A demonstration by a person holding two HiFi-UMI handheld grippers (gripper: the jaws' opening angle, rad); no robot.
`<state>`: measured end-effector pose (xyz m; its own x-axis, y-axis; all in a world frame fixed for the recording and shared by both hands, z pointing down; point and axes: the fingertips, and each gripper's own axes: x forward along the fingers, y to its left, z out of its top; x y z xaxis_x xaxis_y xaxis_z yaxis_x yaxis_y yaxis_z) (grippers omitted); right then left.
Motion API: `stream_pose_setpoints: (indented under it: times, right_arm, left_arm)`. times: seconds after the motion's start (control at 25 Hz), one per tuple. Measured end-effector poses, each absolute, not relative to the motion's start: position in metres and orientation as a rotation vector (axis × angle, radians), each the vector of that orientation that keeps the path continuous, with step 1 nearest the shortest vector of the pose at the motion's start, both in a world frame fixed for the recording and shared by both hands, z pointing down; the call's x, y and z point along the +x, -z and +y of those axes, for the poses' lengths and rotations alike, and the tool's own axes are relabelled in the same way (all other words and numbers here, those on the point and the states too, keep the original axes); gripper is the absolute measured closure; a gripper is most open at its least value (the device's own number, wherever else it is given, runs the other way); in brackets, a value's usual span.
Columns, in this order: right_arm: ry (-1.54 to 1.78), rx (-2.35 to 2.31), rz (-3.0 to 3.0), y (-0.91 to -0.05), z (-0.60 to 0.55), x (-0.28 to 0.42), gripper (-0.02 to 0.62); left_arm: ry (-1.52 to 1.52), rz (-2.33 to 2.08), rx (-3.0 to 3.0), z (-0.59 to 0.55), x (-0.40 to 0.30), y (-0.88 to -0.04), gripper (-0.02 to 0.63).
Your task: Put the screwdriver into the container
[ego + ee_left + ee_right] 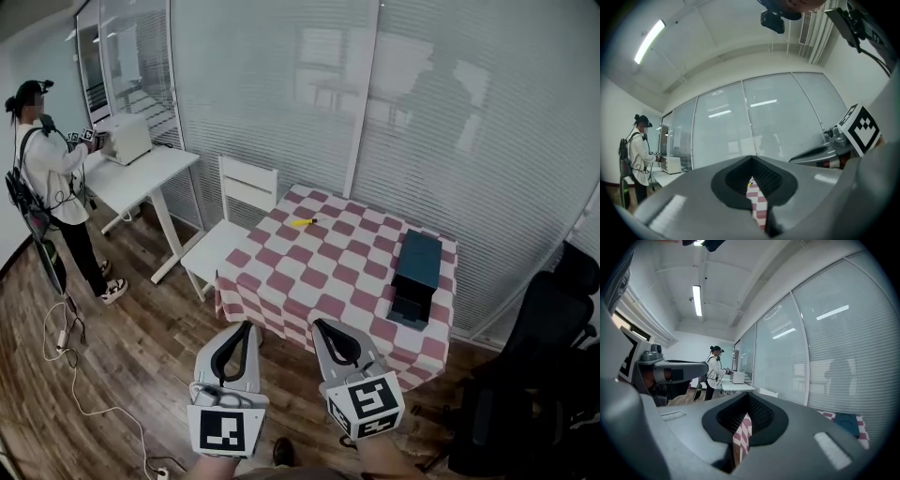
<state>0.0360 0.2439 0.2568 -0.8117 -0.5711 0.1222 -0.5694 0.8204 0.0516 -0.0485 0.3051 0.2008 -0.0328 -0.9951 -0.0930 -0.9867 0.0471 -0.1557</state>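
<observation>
The yellow screwdriver [302, 222] lies on the far left part of the red-and-white checkered table [319, 272]. A dark teal container [416, 272] sits near the table's right edge, seen also as the container [846, 420] in the right gripper view. Both grippers hover side by side in front of the table's near edge, well short of either object. My left gripper [247, 326] is shut and holds nothing; through its slit a speck of the screwdriver [749, 178] shows. My right gripper [320, 325] is shut too, with only checkered cloth [743, 437] visible through the gap.
A white chair [230, 220] stands at the table's left side. Farther left is a white desk [141, 173] with a box, and a person [56, 187] beside it. Glass walls with blinds run behind the table. A black office chair [544, 375] sits at right.
</observation>
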Motion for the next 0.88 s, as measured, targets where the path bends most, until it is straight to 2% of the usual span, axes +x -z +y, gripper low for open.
stream_pose_setpoints:
  times: [0.88]
  right_arm:
    - [-0.042, 0.999, -2.808, -0.292, 0.110, -0.028, 0.568]
  left_arm:
    - [0.126, 2.111, -2.175, 0.167, -0.123, -0.246, 0.606]
